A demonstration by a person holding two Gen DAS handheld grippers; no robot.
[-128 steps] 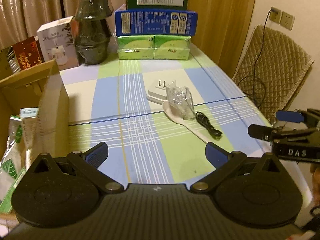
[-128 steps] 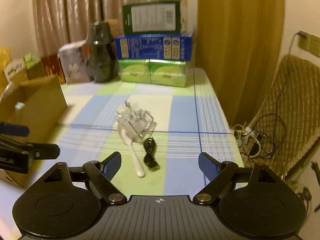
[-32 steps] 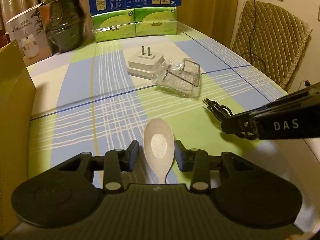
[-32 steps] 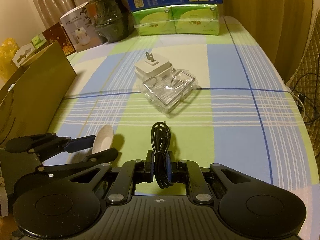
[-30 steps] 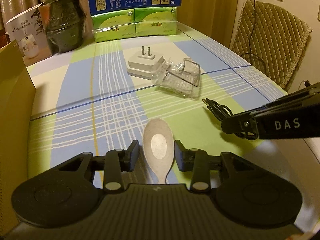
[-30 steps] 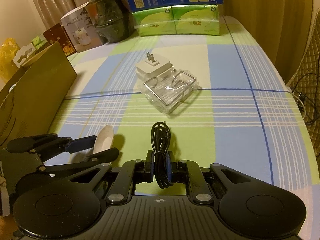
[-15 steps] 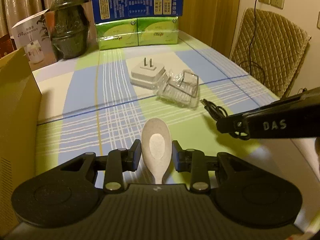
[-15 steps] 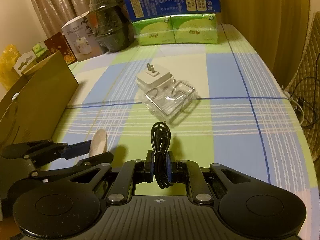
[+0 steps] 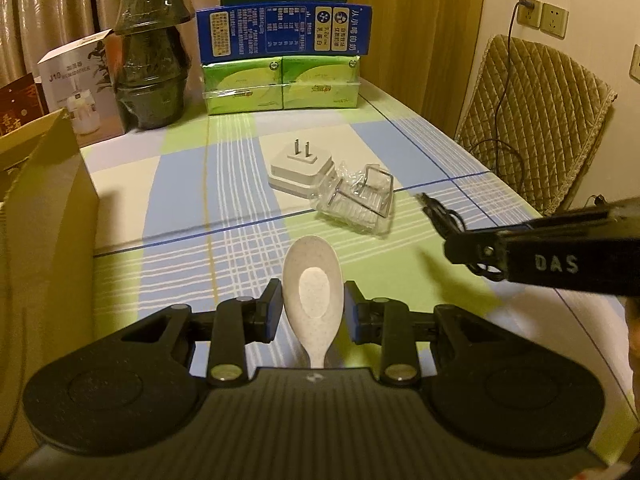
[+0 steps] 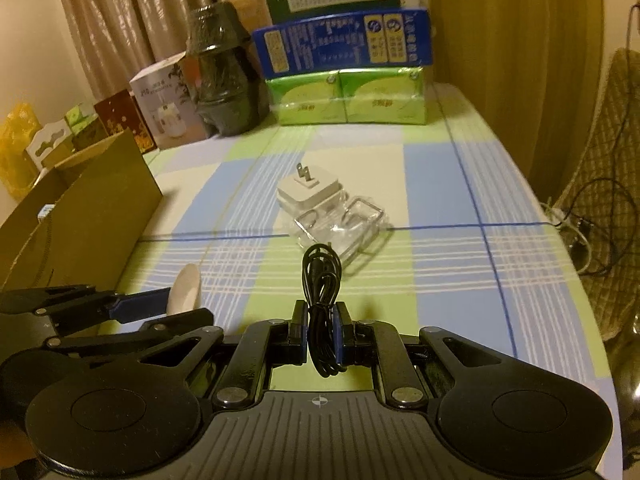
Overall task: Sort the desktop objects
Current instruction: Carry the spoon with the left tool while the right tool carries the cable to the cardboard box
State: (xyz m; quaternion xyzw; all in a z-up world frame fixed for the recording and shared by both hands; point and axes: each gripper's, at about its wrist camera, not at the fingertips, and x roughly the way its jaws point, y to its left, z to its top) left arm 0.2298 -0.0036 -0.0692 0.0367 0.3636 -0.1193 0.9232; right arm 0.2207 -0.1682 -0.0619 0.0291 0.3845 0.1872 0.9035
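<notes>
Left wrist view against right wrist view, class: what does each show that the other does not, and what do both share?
Only the left wrist view shows the beige speckled spoon's bowl face-on in the left gripper, plus wall sockets. Only the right wrist view shows the coiled black cable clamped in the right gripper, plus a yellow bag. Both show the white plug adapter and clear plastic packet.

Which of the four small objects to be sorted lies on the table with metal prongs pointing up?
The white plug: two prongs stand upright, unlike the clear packet beside it and the gripped spoon and cable.
</notes>
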